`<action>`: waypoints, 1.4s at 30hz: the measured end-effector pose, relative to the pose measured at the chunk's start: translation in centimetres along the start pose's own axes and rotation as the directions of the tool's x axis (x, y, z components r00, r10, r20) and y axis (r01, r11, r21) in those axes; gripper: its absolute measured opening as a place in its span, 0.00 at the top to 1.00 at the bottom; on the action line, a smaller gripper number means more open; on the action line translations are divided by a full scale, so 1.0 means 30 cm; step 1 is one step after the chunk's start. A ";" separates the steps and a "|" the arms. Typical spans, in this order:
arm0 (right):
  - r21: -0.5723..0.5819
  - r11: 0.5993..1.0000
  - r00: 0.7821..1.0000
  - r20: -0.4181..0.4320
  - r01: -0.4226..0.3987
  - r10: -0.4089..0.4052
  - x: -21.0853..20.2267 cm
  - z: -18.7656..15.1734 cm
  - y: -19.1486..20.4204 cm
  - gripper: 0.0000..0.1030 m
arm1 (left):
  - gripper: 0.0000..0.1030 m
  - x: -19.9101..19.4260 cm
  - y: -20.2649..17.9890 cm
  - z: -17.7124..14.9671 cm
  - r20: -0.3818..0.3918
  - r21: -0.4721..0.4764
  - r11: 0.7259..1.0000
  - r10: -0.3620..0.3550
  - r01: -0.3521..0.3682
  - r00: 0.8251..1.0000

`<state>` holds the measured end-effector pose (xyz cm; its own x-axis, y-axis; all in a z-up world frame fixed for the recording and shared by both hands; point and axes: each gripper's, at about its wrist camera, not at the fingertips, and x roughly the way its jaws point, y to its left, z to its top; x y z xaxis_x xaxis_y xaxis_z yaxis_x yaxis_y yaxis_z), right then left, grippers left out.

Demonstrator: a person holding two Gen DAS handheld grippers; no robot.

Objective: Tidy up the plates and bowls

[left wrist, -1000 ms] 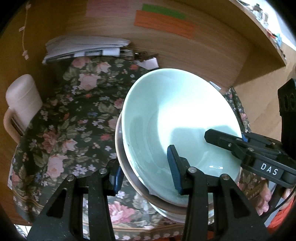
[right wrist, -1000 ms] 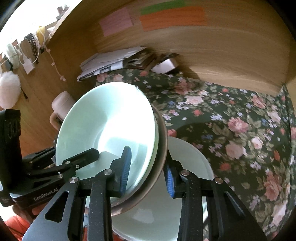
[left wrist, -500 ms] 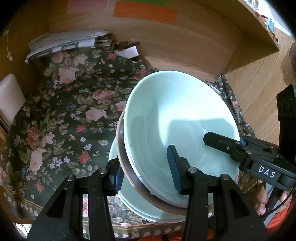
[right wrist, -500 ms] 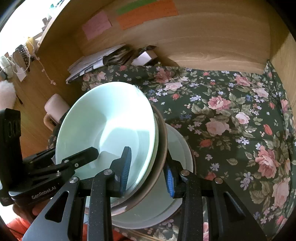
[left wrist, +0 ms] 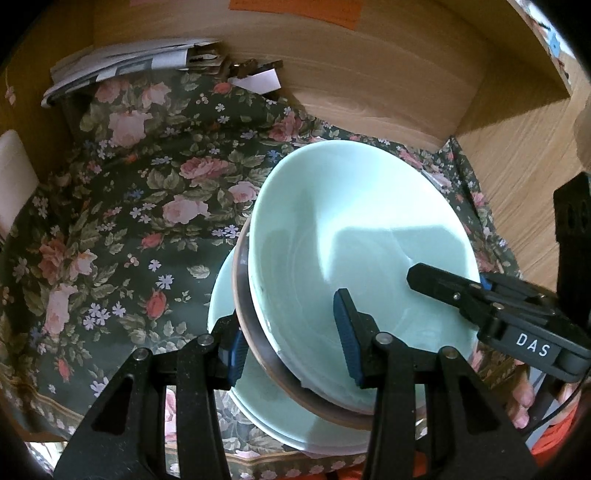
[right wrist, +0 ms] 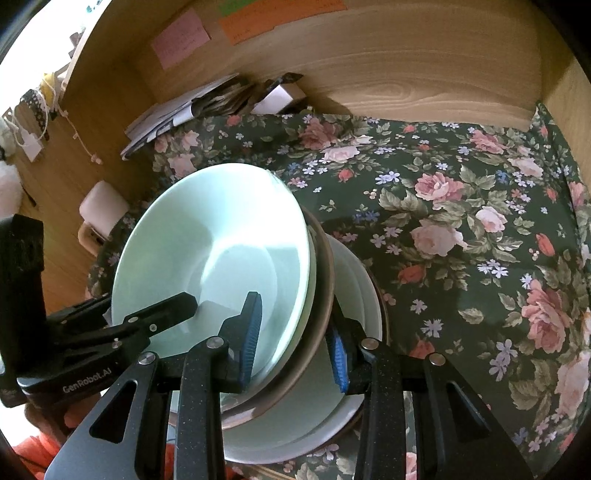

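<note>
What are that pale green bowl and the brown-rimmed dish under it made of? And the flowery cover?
The pale green bowl looks like glazed ceramic: smooth, glossy, catching light. The brown-rimmed dish is probably glazed stoneware, though only its shiny edge shows. The flowery cover seems to be printed woven cloth: matte, with soft folds.

Wooden alcove: light-grained back panel point(right wrist: 388, 70) ahead of the grippers, side wall point(left wrist: 524, 155) to the right. Dark floral tablecloth point(right wrist: 461, 229) below them. Stack of papers point(left wrist: 122, 70) far ahead-left against the panel. Pink note point(right wrist: 181, 38) and orange note point(right wrist: 273, 18) stuck above. Bright daylight at upper left.
</note>
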<state>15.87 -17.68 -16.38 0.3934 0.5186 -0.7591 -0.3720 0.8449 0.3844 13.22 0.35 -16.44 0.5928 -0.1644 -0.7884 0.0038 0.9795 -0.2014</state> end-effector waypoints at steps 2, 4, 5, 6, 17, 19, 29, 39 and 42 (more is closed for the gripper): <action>0.010 1.000 1.000 -0.001 -0.021 0.021 0.001 0.002 -0.006 0.67 | 0.58 0.002 0.009 0.004 0.003 -0.014 1.000 -0.017 0.017 1.000; 0.020 0.999 0.999 0.001 -0.042 0.042 -0.005 0.003 -0.014 0.67 | 0.58 -0.007 0.018 0.006 0.030 -0.013 1.000 -0.016 0.016 0.999; 0.018 0.999 0.999 0.013 -0.035 0.035 -0.014 0.003 -0.013 0.67 | 0.58 -0.016 0.019 0.007 0.048 -0.009 1.000 0.000 0.000 0.999; 0.005 1.000 0.999 0.030 -0.010 0.009 -0.029 0.004 -0.009 0.67 | 0.58 -0.026 0.023 0.009 0.062 -0.006 1.000 0.014 -0.014 0.998; -0.177 0.977 0.958 0.279 0.118 -0.065 -0.265 0.000 0.161 0.54 | 0.47 -0.263 -0.018 0.029 0.300 0.061 0.996 0.051 -0.072 0.953; -0.197 0.973 0.943 0.329 0.119 -0.048 -0.313 -0.011 0.201 0.47 | 0.43 -0.324 -0.035 0.027 0.364 0.071 0.994 0.054 -0.086 0.930; -0.223 0.956 0.843 0.536 0.192 -0.045 -0.475 -0.076 0.308 0.16 | 0.11 -0.541 -0.105 -0.041 0.563 0.117 0.988 0.019 -0.102 0.827; -0.190 0.955 0.772 0.632 0.228 -0.059 -0.558 -0.147 0.336 0.00 | 0.02 -0.618 -0.127 -0.112 0.641 0.103 0.987 0.027 -0.120 0.767; -0.172 0.955 0.766 0.638 0.242 -0.079 -0.563 -0.155 0.330 0.00 | 0.01 -0.636 -0.124 -0.125 0.658 0.098 0.988 0.024 -0.117 0.753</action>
<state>1.64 -18.67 -2.19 0.8673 0.4141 -0.2763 -0.4045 0.9097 0.0936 -1.12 -0.59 -2.83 0.9762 -0.0237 -0.2157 0.0132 0.9987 -0.0500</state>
